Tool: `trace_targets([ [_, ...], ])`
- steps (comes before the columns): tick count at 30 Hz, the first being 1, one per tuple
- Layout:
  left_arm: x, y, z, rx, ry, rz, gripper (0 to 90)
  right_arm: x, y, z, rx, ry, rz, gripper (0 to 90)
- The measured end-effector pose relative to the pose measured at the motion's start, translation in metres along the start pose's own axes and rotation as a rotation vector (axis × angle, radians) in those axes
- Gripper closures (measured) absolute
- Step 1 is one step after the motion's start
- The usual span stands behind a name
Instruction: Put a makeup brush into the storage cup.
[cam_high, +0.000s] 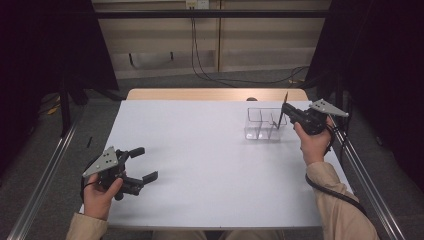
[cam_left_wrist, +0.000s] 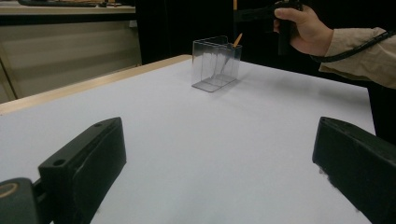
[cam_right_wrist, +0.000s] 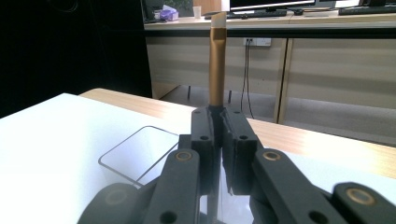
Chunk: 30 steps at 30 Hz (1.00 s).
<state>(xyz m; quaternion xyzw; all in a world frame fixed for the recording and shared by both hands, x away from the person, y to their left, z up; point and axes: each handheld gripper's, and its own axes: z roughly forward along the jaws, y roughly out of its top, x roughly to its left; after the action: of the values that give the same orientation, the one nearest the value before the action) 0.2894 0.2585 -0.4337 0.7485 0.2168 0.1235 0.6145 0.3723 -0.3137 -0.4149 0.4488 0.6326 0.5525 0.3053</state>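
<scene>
The left tool (cam_high: 142, 164) sits low at the near left of the counter (cam_high: 200, 165), its jaws spread wide with bare surface between them, the hand (cam_high: 100, 192) gripping from behind. The right tool (cam_high: 286, 113) is raised at the far right — jaws pressed together, the right hand (cam_high: 314, 142) wrapped below it, sleeve and cable trailing back.

From my side the white counter (cam_high: 200, 165) lies bare across its whole middle and left, so I have free passage there. The one thing standing on it is the clear plastic divided box (cam_high: 263, 124) at the far right, with a thin brown stick (cam_high: 283, 111) rising from its right end. Metal rails (cam_high: 47, 170) flank both long edges, and dark curtains (cam_high: 40, 45) close in the sides.
</scene>
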Motion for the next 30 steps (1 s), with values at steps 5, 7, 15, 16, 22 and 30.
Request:
trace_targets([
  [5, -0.0001, 0.0002, -0.0001, 0.000, 0.001, 0.001, 2.7, -0.0003, -0.0017, -0.0002, 0.000, 0.000, 0.002, 84.2],
  [7, -0.0001, 0.0003, -0.0003, -0.001, 0.001, 0.000, 2.7, -0.0002, -0.0021, -0.0004, 0.000, -0.002, 0.002, 84.1],
  [15, -0.0005, 0.0004, -0.0002, 0.000, 0.000, -0.002, 2.7, 0.0006, -0.0032, -0.0010, 0.006, 0.002, -0.001, 84.0],
  [16, -0.0005, 0.0005, -0.0002, -0.002, 0.000, -0.003, 2.7, 0.0007, -0.0035, -0.0009, 0.005, 0.001, -0.003, 84.0],
  [22, -0.0008, 0.0006, -0.0001, -0.002, 0.000, -0.004, 2.8, 0.0010, -0.0053, -0.0003, 0.009, 0.003, 0.012, 81.7],
  [30, -0.0009, 0.0008, -0.0002, -0.003, -0.001, -0.003, 2.7, 0.0025, -0.0052, 0.0011, -0.005, -0.008, 0.036, 55.6],
])
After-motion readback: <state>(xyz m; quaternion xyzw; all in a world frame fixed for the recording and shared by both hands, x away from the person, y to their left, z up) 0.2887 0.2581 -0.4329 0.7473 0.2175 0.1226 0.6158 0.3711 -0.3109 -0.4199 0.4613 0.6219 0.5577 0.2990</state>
